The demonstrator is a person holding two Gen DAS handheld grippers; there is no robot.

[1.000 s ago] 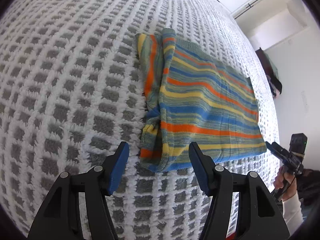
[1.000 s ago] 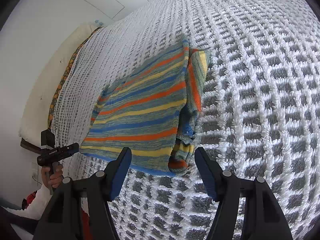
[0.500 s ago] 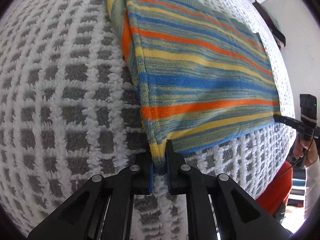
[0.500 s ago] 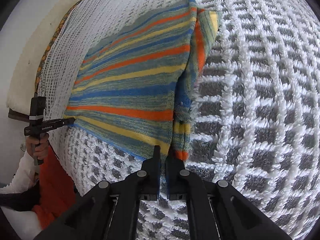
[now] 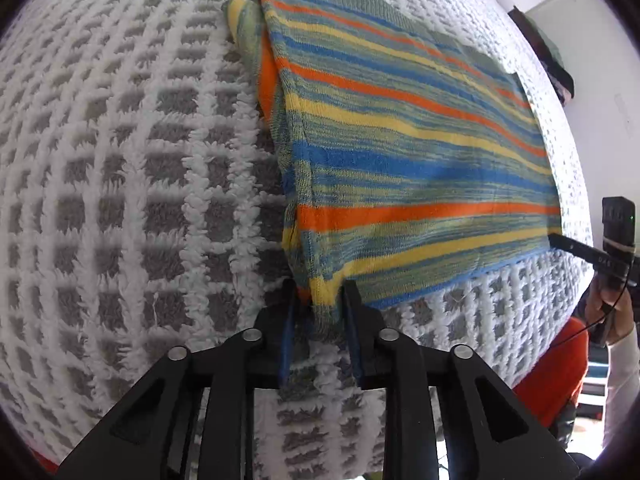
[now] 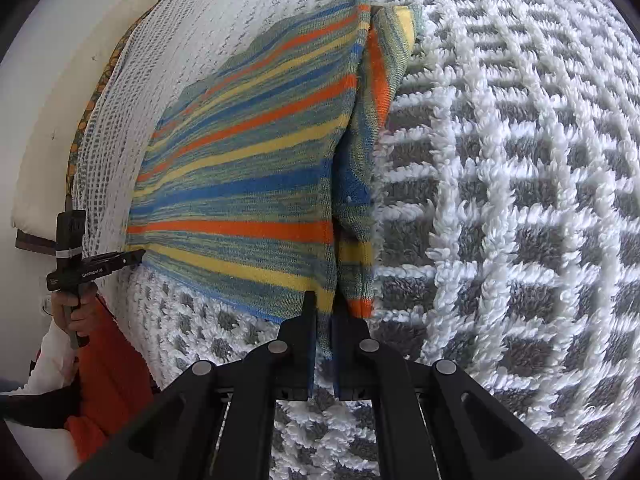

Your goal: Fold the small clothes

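Note:
A striped knit garment point(image 5: 400, 140) in orange, yellow, blue and green lies flat on the bedspread point(image 5: 140, 160), one sleeve folded along its side. My left gripper point(image 5: 318, 292) is at its near hem corner. Its jaws are opening, and the bunched corner sits loosely between the blue pads. In the right wrist view the garment point(image 6: 248, 168) runs away from my right gripper point(image 6: 324, 300), whose jaws pinch the other hem corner and are just starting to open. Each gripper shows in the other's view, the right gripper point(image 5: 576, 250) and the left gripper point(image 6: 112, 260), both at the hem.
The grey-and-white waffle bedspread point(image 6: 500, 200) spreads all round. A pillow point(image 6: 48, 120) lies along the bed's far edge by a white wall. The person's hand point(image 6: 74, 308) and an orange cloth point(image 6: 108, 368) are at the bed's edge. A dark object point(image 5: 556, 64) sits beyond the bed.
Both grippers came down onto the hem corners and shut on them. Since half a second ago the left jaws have spread apart, while the right jaws stay nearly together on the cloth.

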